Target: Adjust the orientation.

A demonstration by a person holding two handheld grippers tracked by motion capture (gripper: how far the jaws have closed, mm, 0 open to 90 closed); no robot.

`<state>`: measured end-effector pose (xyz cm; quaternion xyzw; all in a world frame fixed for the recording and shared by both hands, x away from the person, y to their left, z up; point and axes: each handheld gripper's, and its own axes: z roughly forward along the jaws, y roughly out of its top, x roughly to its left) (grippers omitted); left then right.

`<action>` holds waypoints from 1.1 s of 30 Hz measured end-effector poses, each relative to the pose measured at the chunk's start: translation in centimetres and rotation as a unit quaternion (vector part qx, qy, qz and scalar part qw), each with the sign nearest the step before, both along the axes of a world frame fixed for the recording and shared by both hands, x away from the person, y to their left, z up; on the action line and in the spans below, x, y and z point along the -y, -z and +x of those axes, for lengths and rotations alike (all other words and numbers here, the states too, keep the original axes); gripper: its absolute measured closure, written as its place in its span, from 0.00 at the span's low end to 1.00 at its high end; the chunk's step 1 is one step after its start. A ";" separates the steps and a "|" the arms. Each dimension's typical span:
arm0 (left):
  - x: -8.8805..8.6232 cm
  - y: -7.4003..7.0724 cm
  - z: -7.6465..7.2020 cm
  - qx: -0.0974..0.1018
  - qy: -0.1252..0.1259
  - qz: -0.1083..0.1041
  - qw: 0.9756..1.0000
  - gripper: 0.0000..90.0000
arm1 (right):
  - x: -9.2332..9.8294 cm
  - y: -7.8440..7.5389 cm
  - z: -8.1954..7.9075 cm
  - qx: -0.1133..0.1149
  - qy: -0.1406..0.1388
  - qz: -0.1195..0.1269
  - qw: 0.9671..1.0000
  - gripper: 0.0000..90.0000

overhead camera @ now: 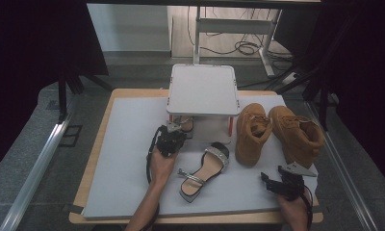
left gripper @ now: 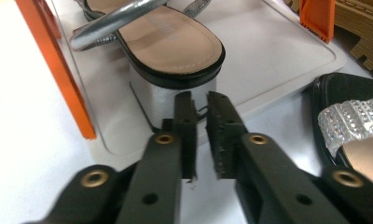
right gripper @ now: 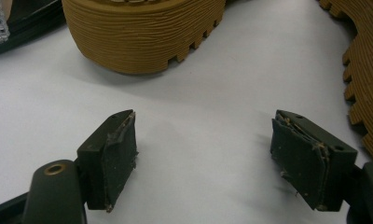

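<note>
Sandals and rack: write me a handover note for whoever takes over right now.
Left gripper: jaws slightly apart, nothing between them, at the heel of the sandal on the rack.
Right gripper: jaws open and empty, low on the mat by the tan boots.
Done: one sandal sits on the rack's lower shelf.
Left: second sandal lies on the mat; both boots are off the rack.

I have the left gripper stretched forward off my left hand, forearm rising from the bottom edge of the high view, and its 2 jaws stand nearly together with a narrow slit between the pads and nothing in it. My right gripper sits low and near me on the right hand, pointing leftward, its 2 jaws spread wide and empty.
</note>
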<state>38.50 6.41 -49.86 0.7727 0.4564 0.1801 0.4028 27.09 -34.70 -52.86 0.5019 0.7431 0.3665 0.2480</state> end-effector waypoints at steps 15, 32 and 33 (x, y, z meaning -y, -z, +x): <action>-2.7 0.2 -1.1 -0.014 0.005 -0.025 1.000 0.53 | 0.0 0.0 0.0 0.000 0.000 0.000 1.000 0.25; -4.2 0.3 -2.8 -0.030 0.029 -0.026 0.999 0.28 | 0.0 0.0 0.0 0.000 0.000 0.000 1.000 0.25; -4.3 0.3 -2.8 -0.034 0.032 -0.030 0.998 0.27 | 0.0 0.0 0.0 0.000 0.000 -0.001 1.000 0.25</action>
